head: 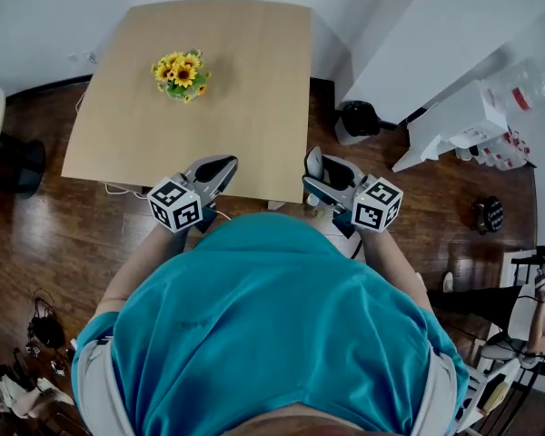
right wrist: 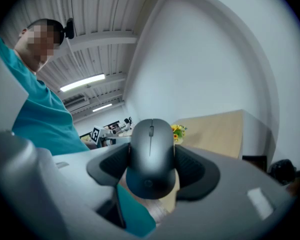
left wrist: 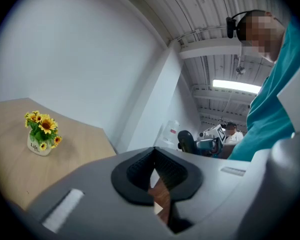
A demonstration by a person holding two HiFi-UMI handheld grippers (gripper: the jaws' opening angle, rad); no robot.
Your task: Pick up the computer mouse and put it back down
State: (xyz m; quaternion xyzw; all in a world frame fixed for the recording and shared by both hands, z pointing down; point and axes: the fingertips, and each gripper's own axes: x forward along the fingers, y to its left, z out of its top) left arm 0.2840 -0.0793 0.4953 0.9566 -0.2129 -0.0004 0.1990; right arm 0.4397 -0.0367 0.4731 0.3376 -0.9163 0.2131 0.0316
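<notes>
Mouse (right wrist: 150, 154) in R gripper (right wrist: 151, 163).

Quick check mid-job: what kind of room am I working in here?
Probably a lab or workshop room: corrugated ceiling with strip light, plain wooden table with flower pot, another seated person nearby.

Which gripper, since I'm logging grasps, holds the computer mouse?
The right gripper: its jaws clamp the dark computer mouse by its sides. The left gripper is shut, with nothing between its jaws.
</notes>
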